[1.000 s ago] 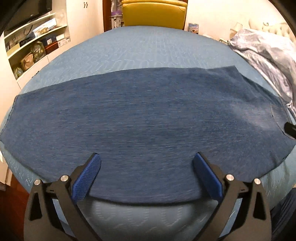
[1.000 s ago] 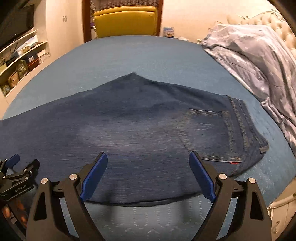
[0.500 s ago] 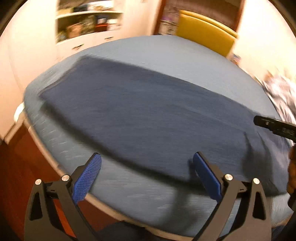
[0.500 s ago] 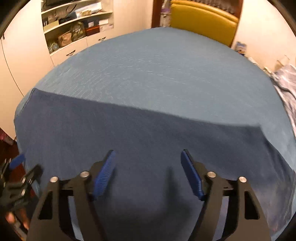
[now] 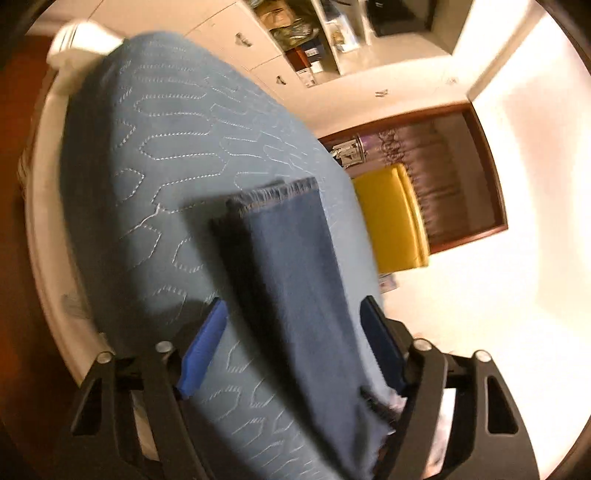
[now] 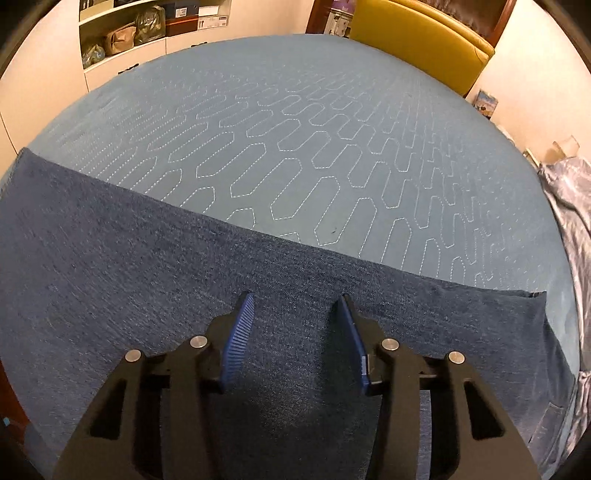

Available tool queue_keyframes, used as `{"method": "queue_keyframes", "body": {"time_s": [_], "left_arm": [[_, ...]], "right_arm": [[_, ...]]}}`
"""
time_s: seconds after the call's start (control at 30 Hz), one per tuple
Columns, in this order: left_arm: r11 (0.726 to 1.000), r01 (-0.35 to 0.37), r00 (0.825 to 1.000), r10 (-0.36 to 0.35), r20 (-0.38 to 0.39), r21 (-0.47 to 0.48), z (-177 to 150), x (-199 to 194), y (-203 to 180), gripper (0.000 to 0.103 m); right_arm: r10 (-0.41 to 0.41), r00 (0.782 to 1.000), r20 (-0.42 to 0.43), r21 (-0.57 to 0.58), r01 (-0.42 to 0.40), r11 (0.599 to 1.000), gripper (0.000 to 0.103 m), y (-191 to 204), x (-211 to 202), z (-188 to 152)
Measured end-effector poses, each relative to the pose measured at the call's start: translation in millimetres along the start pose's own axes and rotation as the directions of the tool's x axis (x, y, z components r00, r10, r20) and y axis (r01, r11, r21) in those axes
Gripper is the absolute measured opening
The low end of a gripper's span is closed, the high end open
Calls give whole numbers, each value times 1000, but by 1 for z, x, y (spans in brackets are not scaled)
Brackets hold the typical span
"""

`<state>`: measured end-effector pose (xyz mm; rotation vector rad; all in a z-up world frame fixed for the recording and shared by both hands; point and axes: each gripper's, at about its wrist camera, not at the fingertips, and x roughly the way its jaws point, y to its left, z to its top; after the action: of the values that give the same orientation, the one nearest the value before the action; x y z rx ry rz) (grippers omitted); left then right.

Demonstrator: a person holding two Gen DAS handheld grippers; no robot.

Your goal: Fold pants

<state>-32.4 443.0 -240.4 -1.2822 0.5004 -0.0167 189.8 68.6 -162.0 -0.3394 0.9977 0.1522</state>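
The pants (image 6: 155, 280), dark blue denim, lie spread flat on the bed (image 6: 332, 122), across its near part, with the quilted light-blue bedspread bare beyond them. In the right wrist view the right hand-held gripper (image 6: 295, 332) hangs low over the middle of the denim with its blue pads (image 6: 240, 332) parted to a moderate gap; nothing is between them, and whether the tips touch the cloth cannot be told. In the left wrist view, which is tilted and blurred, a trouser leg (image 5: 291, 280) runs away from the camera along the bed and ends in a frayed hem (image 5: 277, 194) lying on the bedspread. The left hand-held gripper (image 5: 295, 343) has its jaws wide apart, one finger on each side of that leg, gripping nothing; the leg passes between and below them. A yellow headboard or chair back (image 6: 417, 40) stands at the far side of the bed, white shelving (image 6: 147, 26) with bags and boxes lines the wall, and a crumpled grey-blue duvet (image 6: 569, 206) lies at the bed's right edge.
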Motion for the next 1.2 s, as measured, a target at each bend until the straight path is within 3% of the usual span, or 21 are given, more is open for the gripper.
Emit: {"method": "queue_keyframes", "body": {"time_s": [0.23,0.43,0.6,0.7,0.83,0.9,0.97,1.03,1.13,1.2], "left_arm": [[970,118,992,-125,-22,-213,21,5,31,63],[970,129,991,-135,-14,-204,44,22,26,61],[969,150,988,-153,-2,-196,36,23,26,59],[965,166,985,-171,-9,-204,30,18,34,47],[970,159,986,-167,-26,-184,29,18,41,33],[968,168,984,-176,-26,-185,26,16,45,26],[969,161,985,-170,-30,-185,24,17,48,19],[970,159,985,-168,-29,-186,21,16,49,17],[971,153,987,-160,-26,-186,19,16,48,16],[975,137,989,-144,-28,-176,18,17,47,17]], "right_arm": [[30,1000,-3,20,-29,999,46,-6,1,1],[30,999,11,21,-30,999,46,-13,-2,-7],[50,999,10,29,-51,998,47,-18,-3,-10],[45,999,12,71,-46,996,47,-18,-13,-5],[211,975,74,-6,-211,977,46,17,-42,11],[364,931,23,-30,-363,931,43,49,-45,24],[409,912,-26,-70,-410,910,39,81,-39,35],[376,926,-29,-114,-377,919,27,105,-31,47],[304,952,-31,-30,-305,952,21,109,-8,65],[286,958,-32,-23,-287,958,19,112,-1,67]]}}
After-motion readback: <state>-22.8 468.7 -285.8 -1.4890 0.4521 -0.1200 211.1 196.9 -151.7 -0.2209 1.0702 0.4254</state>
